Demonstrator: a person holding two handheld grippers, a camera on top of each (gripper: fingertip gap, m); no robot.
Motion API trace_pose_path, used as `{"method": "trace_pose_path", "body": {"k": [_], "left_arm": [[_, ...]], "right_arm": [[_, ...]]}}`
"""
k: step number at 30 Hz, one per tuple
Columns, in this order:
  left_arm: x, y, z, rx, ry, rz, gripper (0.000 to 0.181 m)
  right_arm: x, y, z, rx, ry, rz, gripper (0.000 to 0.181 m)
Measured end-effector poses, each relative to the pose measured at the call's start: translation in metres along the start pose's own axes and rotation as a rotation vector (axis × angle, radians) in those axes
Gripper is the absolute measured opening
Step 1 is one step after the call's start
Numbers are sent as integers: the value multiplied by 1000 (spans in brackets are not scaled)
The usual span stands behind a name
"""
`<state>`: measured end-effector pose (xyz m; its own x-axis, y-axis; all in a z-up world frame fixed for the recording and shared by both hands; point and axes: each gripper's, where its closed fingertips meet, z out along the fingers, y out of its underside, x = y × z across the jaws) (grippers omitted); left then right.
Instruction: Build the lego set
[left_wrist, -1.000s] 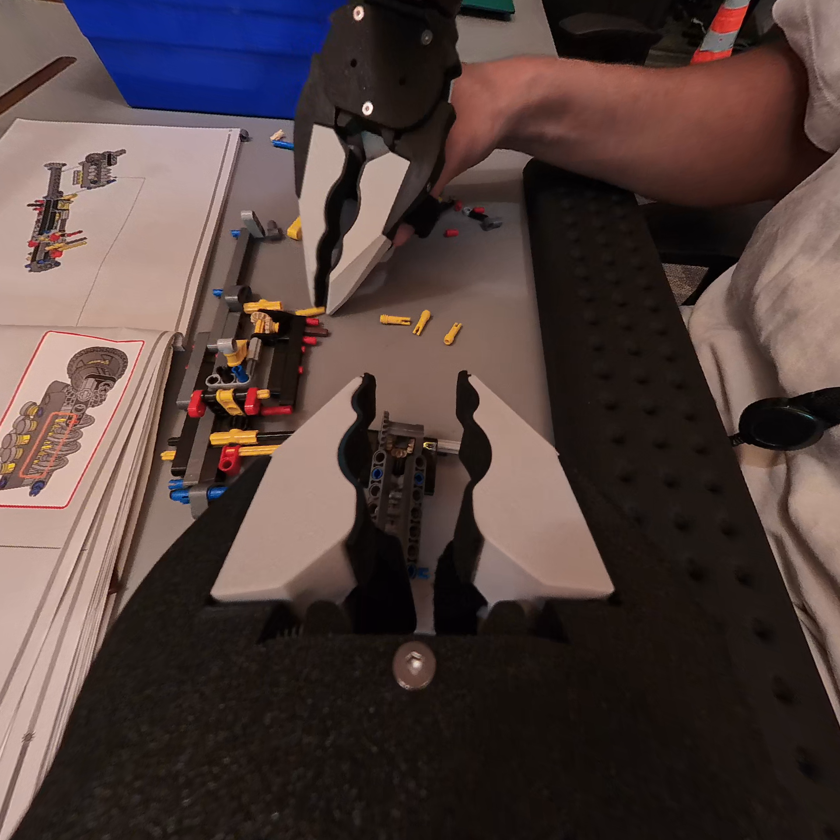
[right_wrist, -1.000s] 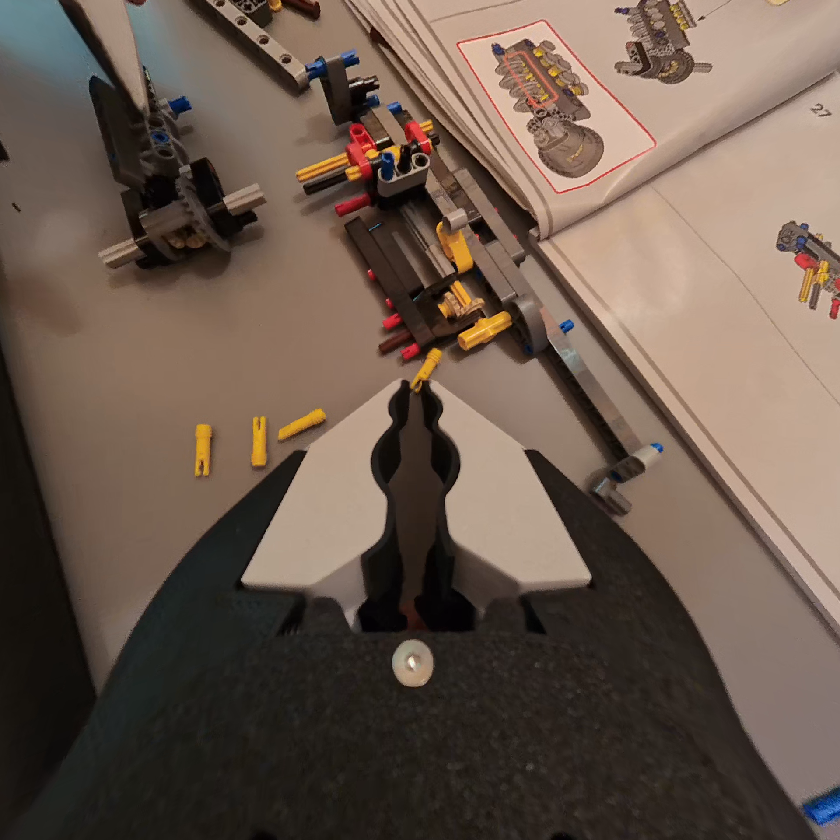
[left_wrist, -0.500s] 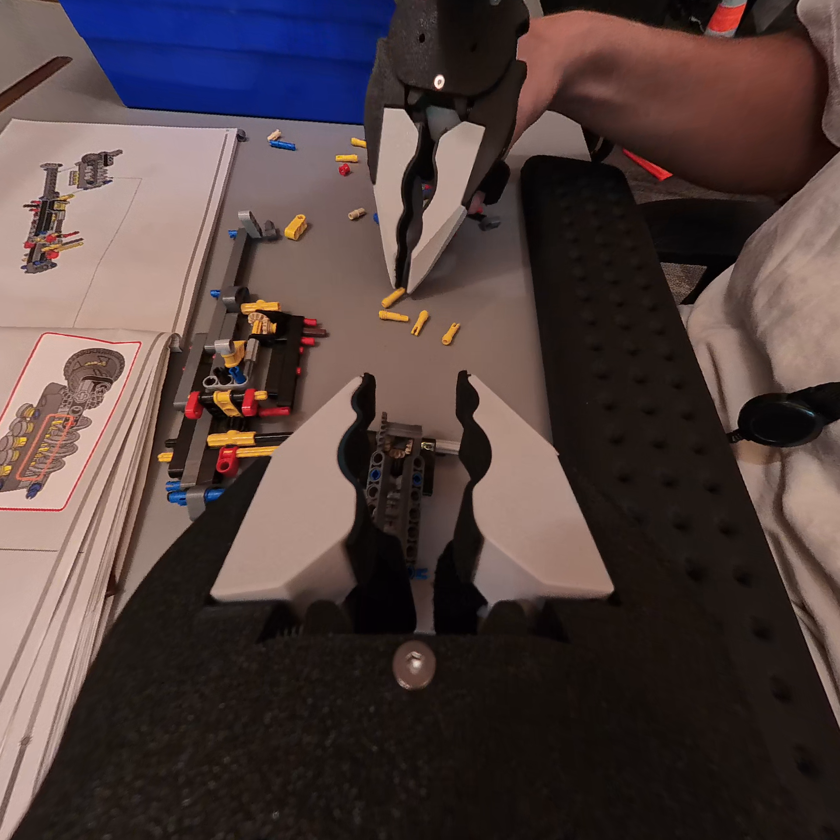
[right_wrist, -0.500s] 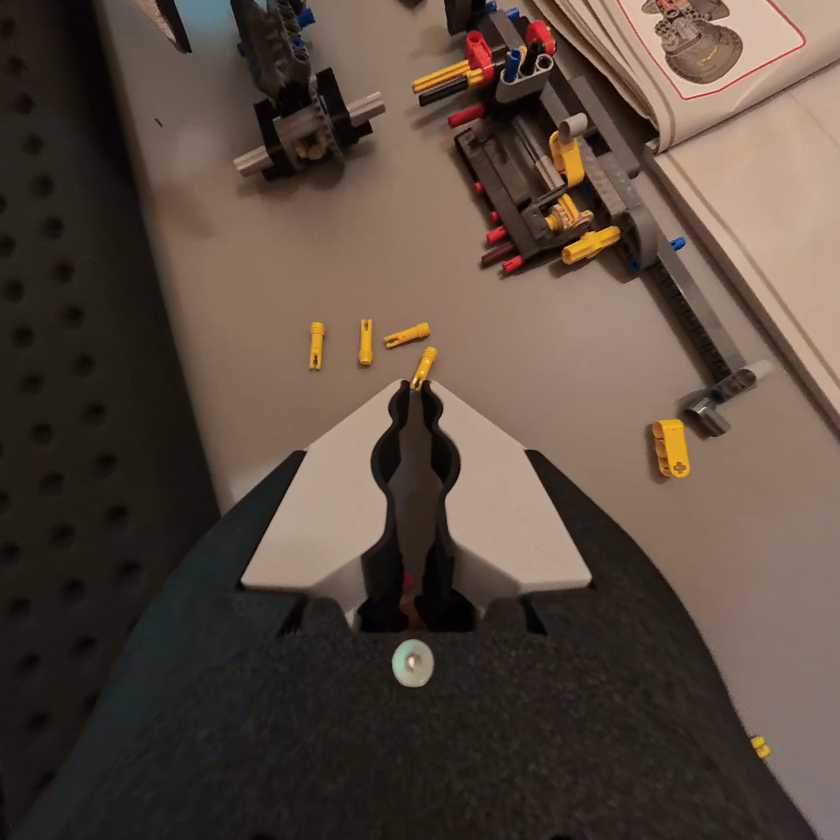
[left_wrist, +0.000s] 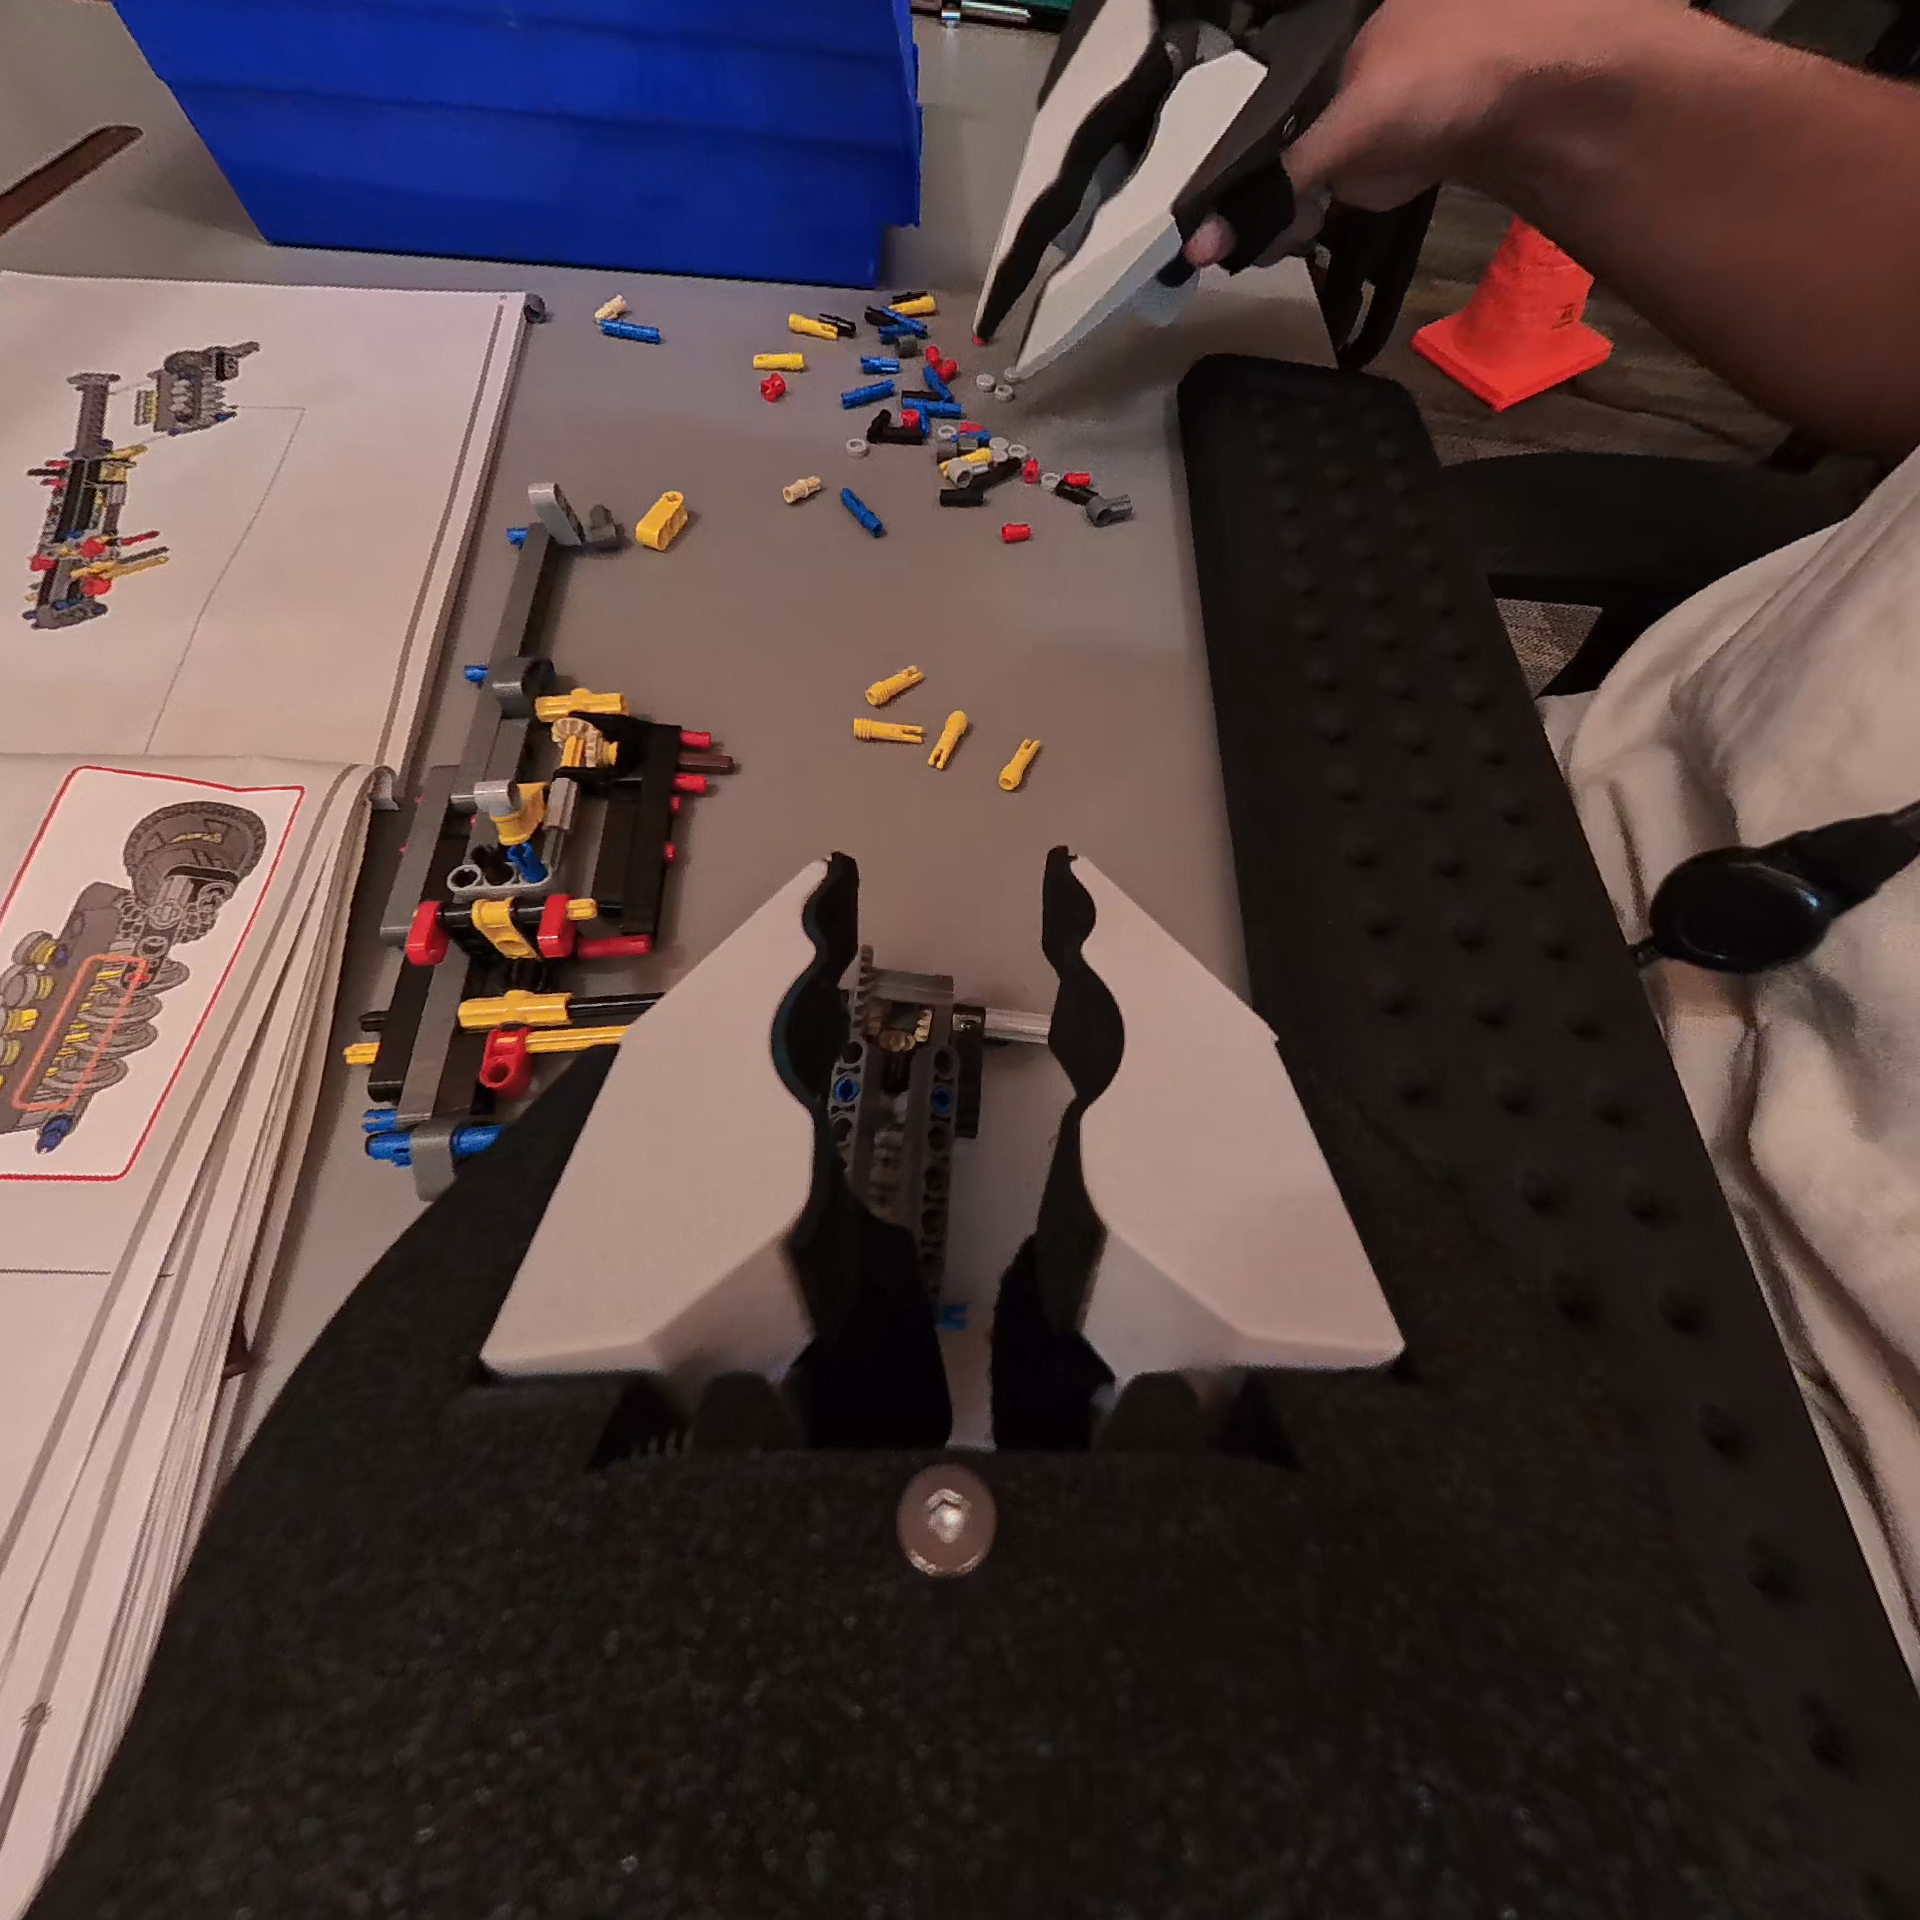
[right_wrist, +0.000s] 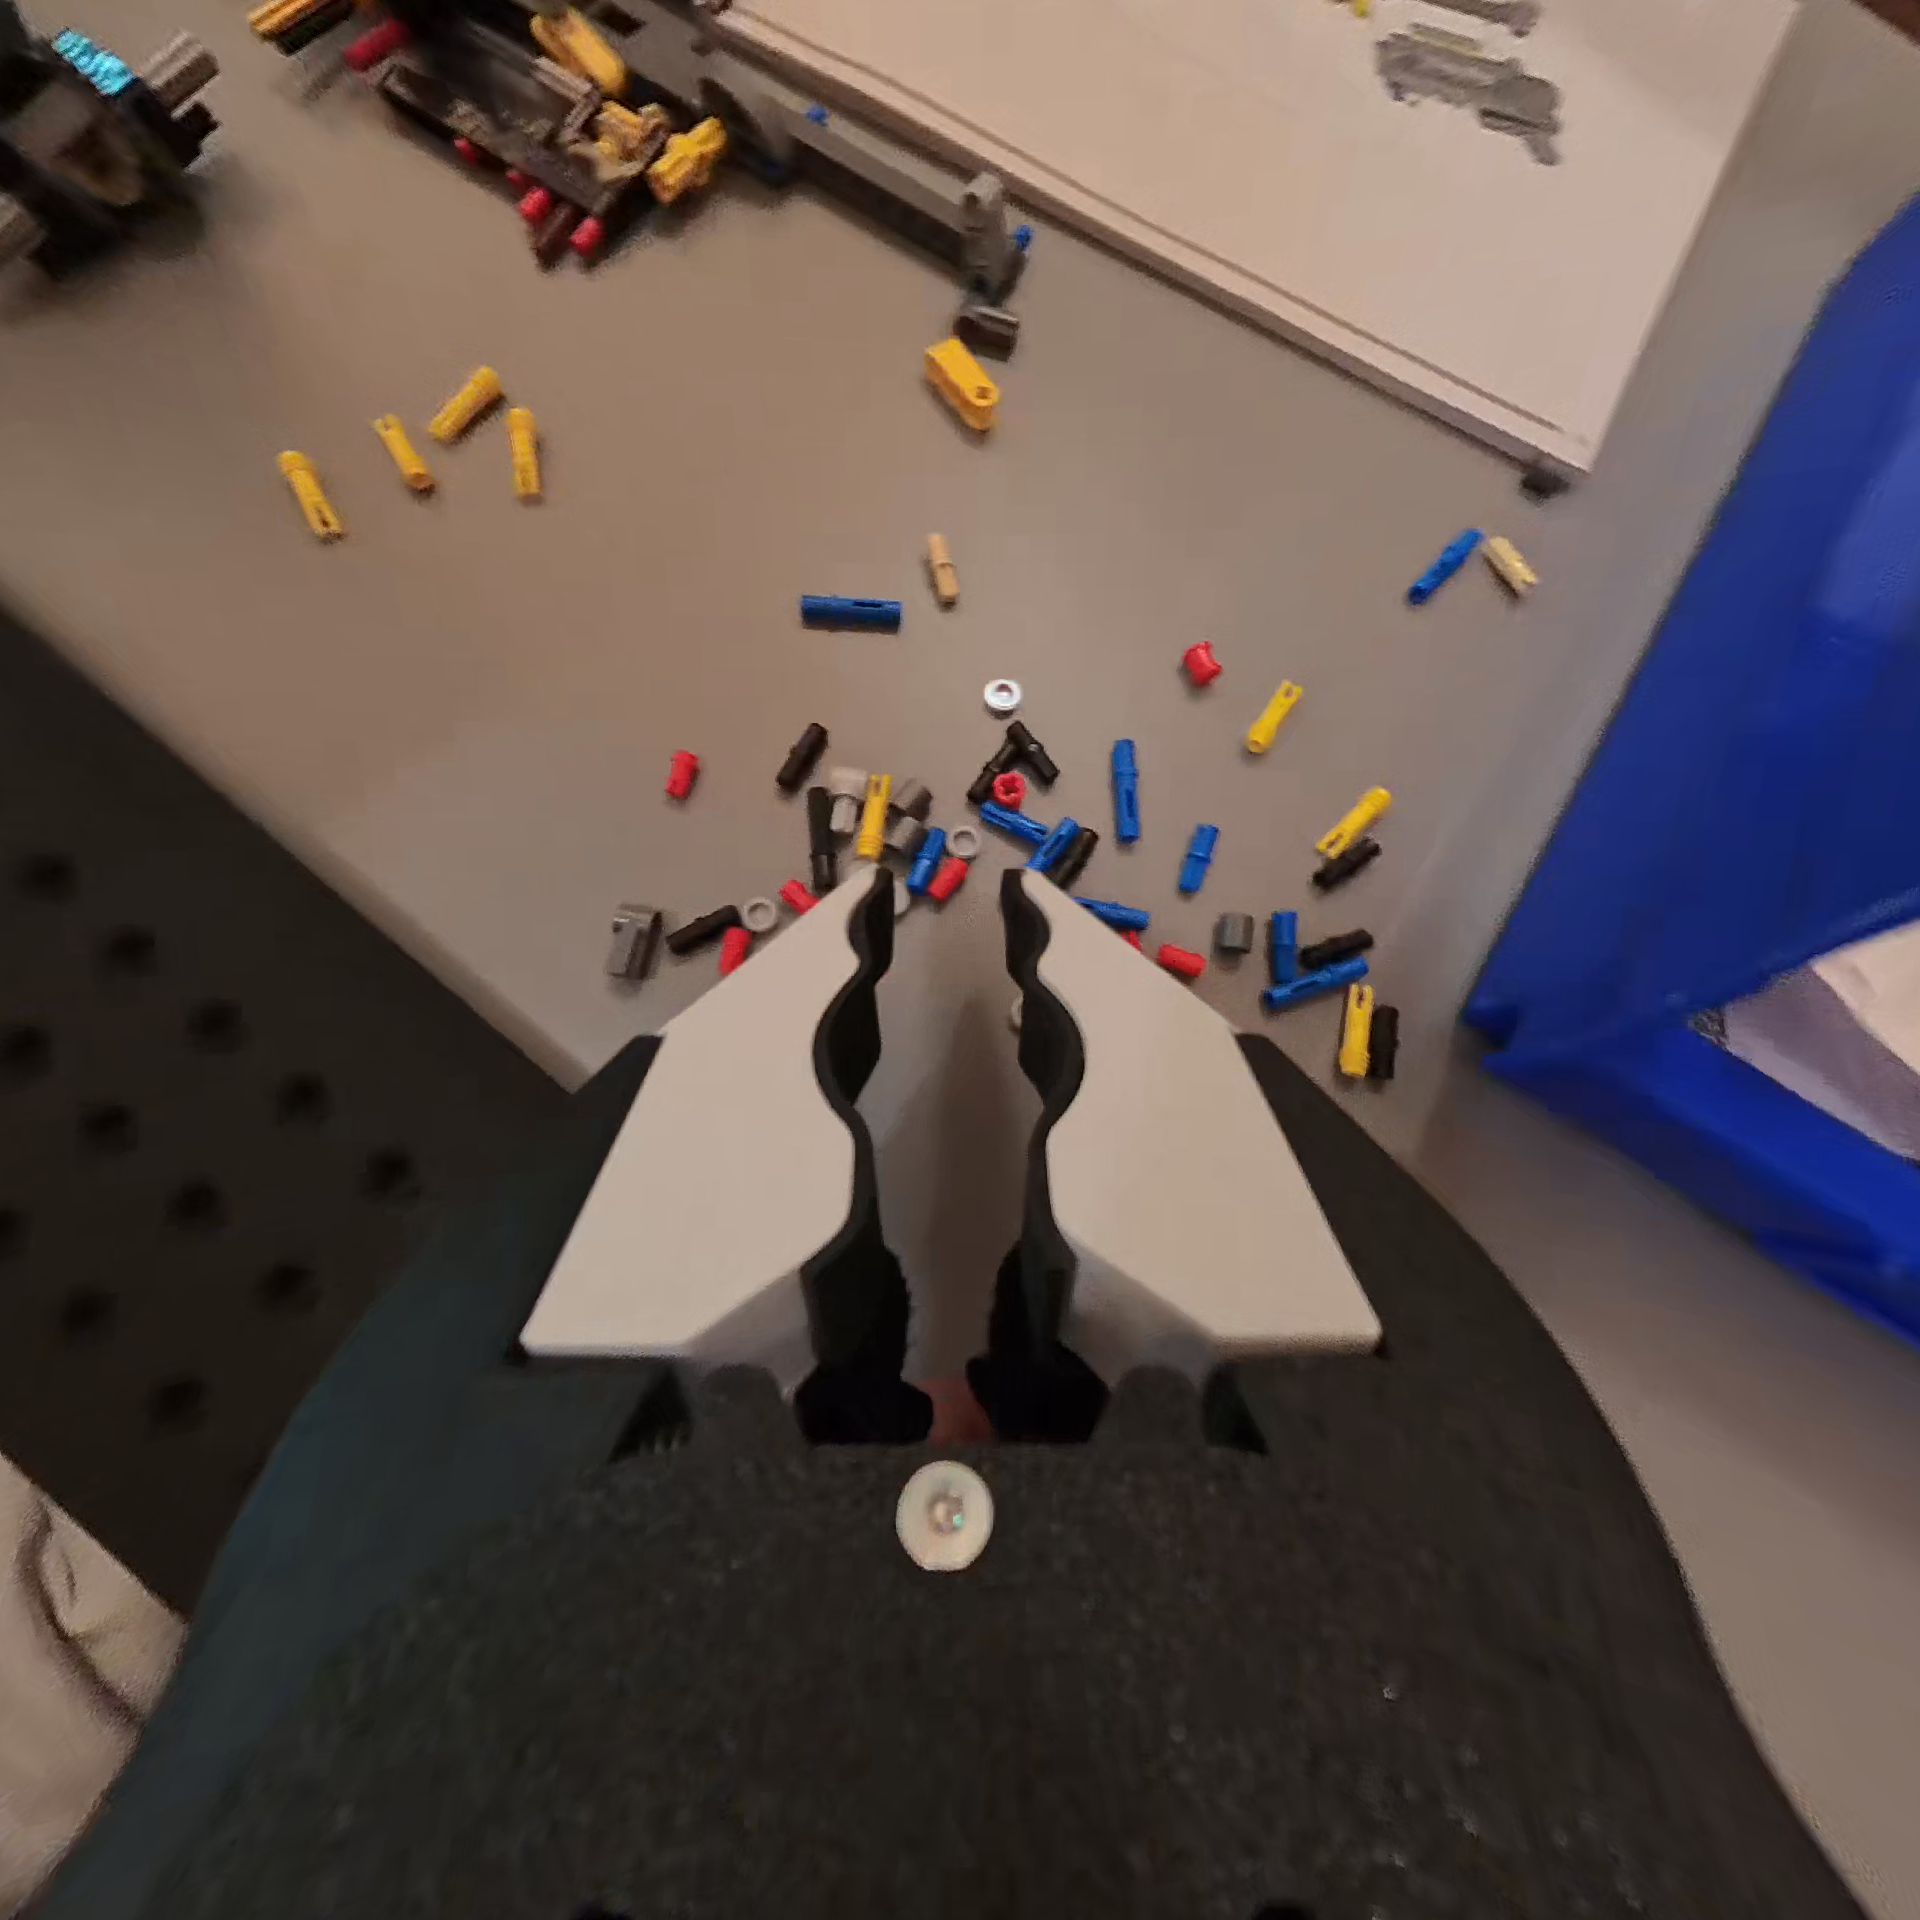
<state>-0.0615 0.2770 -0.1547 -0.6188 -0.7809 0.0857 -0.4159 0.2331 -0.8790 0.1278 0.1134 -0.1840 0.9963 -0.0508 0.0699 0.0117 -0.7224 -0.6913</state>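
Lego subassembly (left_wrist: 902, 1091) sits btwn wide-open left tongs (left_wrist: 948, 857); right tongs (right_wrist: 943, 878) part-open, empty, over loose pins (right_wrist: 1049, 831).

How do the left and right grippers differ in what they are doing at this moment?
The left gripper sits low with its jaws around the small grey gear assembly; the right gripper hangs over the scattered pile of loose pins with nothing between its jaws. The left's jaws stand wider apart than the right's. Both are open, and both have white fingers with black wavy pads.
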Motion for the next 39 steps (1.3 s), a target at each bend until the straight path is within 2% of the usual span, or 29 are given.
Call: {"method": "trace_pose_path", "body": {"k": [3,7,10,23,27,31,39], "left_arm": [[0,1,1,-4,0,-2,34],[-2,2,2,-5,-2,-12,34],[-3,2,1,-5,-5,-14,34],[-2,1,-1,0,-7,-8,34],[-2,0,-1,1,-9,-4,35],[-2,-1,-2,4,-10,-5,34],[-1,0,-1,2,-7,-2,35]], "right_arm": [[-3,-1,4,22,-37,41,18],[-18,-1,18,-7,-77,-48,13],[-28,0,27,-19,-147,-32,13],[-16,3,30,-70,-188,3,13],[-15,-2,25,-46,-242,69,12],[-7,8,29,-99,-174,42,12],[-8,7,32,-123,-110,-56,5]]}}
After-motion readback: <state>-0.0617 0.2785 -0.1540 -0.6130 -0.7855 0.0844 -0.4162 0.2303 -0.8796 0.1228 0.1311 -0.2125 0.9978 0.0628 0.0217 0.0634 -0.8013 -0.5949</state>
